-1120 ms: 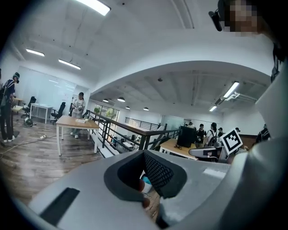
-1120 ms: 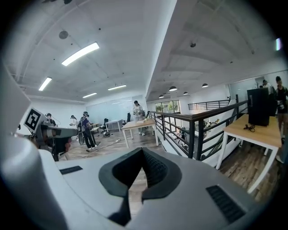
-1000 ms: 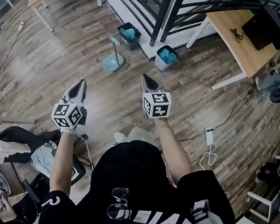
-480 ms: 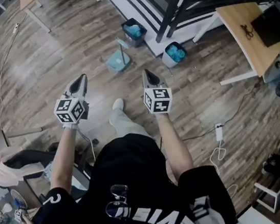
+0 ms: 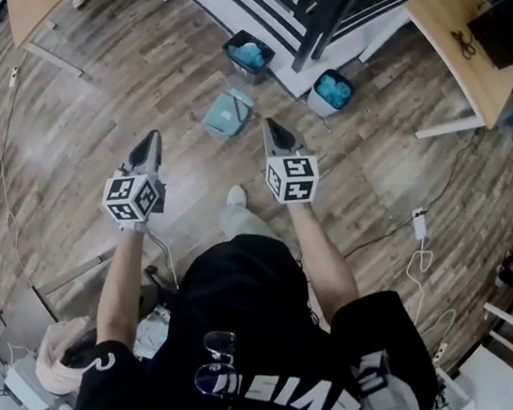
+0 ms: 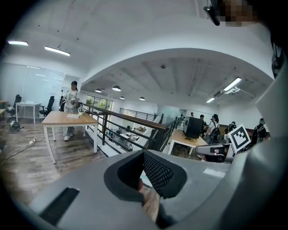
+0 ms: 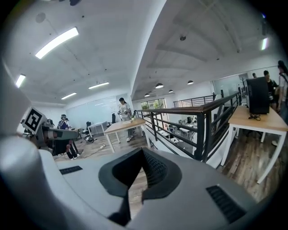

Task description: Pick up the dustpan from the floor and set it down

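Head view: dustpan (image 5: 226,115) lies on the wood floor (image 5: 117,86), ahead of the person and between the lines of the two tools, well apart from both. Its handle stands up from the pan. Two bins (image 5: 248,55) with blue contents sit just beyond it, by the railing base.

Left tool (image 5: 147,146) — held out in front above the floor, tip pointing forward, marker cube (image 5: 132,196) at its rear. In the left gripper view (image 6: 144,153) the two pads meet at the tip; nothing is between them and they touch nothing else.

Right tool (image 5: 276,134) — level with the left and roughly parallel to it. In the right gripper view (image 7: 141,151) its jaws are likewise together, with only floor showing through the gap below the tip. Empty.

A shoe (image 5: 235,196) shows between the tools, nearer the person than the dustpan.

Both gripper views look out level across the room: railing (image 7: 198,121), a table (image 6: 67,119), people standing further off.
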`<state>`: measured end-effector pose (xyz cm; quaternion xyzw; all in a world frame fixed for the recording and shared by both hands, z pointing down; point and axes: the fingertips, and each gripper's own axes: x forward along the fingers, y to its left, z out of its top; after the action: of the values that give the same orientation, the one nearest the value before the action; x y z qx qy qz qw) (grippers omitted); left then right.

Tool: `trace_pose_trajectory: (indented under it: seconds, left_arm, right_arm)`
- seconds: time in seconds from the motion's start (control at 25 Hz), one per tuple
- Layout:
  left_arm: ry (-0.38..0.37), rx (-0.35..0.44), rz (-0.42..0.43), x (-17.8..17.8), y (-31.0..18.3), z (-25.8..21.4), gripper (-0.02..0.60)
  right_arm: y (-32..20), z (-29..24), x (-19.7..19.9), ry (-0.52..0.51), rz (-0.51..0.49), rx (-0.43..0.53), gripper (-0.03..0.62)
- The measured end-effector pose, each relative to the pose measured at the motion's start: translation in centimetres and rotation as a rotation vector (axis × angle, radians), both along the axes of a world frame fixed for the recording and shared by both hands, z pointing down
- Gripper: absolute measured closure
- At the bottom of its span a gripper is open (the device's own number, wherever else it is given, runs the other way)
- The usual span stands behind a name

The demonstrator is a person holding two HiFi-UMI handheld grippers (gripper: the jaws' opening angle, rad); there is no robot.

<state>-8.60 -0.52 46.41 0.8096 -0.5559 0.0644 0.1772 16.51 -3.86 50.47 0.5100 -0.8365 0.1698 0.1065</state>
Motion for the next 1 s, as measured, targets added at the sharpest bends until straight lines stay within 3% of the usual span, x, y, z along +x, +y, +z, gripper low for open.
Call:
trace_pose_trajectory:
  seconds: [0.44, 1.0]
  left_arm:
    - [0.019, 0.003, 0.129, -1.0, -7.8, -0.4, 0.584]
    - [0.018, 0.011, 0.377, -1.9, -16.6, 0.4, 0.584]
  right_arm:
    - [-5.6, -1.6, -2.0, 0.011, 0.099, 0.011, 0.599]
    - [-9.2, -1.1, -4.8, 0.058, 0.285, 0.004, 0.599]
